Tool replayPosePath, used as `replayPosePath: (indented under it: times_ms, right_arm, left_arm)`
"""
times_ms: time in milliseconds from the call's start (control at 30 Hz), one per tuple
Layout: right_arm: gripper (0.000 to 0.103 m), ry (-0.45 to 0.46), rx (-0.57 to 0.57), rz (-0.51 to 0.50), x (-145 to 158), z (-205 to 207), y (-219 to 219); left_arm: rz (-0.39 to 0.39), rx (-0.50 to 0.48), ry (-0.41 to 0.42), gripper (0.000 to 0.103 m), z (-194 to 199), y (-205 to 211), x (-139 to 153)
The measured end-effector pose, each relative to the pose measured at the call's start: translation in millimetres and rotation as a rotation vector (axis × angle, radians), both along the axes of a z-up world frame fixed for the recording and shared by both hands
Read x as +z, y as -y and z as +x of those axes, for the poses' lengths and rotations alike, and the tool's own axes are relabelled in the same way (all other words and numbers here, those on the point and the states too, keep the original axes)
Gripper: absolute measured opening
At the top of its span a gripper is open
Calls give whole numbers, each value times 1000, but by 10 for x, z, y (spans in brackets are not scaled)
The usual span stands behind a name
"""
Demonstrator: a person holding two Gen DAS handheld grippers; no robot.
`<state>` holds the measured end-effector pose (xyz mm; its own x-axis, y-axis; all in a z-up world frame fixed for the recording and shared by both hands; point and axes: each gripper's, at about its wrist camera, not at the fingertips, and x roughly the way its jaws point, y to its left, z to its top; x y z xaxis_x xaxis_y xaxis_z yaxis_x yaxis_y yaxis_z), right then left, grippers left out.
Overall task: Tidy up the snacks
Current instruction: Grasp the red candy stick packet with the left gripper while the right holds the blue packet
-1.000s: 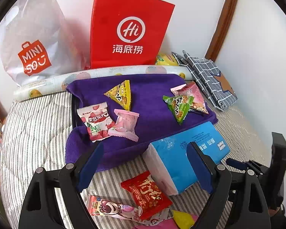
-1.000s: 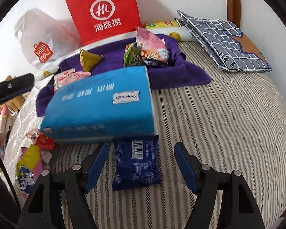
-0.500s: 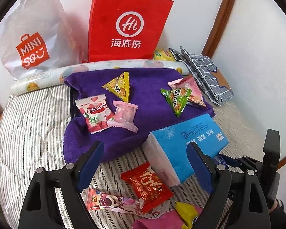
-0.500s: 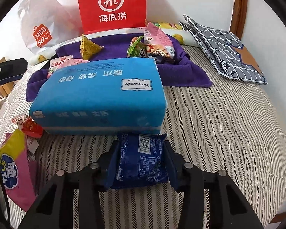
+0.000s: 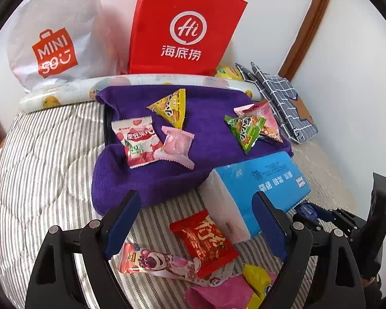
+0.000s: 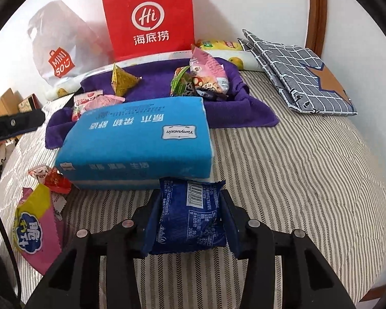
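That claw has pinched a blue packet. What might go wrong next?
The right gripper squeezes the blue snack packet by its sides, so the contents may get crushed. The blue tissue pack sits right ahead; lifting forward might bump it into the purple towel.

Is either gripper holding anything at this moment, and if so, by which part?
The right gripper is shut on the dark blue snack packet, pinching its two long side edges. The left gripper is open and holds nothing.
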<state>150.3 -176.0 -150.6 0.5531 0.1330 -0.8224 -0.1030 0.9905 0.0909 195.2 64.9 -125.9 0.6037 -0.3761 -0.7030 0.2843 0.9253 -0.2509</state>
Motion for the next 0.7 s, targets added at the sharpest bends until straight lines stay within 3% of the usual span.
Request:
replayPosePath:
  times_ms: [433,700]
  right_arm:
    - [42,18,-32,28,47,-63,141]
    - [42,41,-53,-3,108,-77,229]
  left_arm:
    - [24,25,-24,88,-139,-29,-33]
    - [11,89,-60,88,-226,-299,-99]
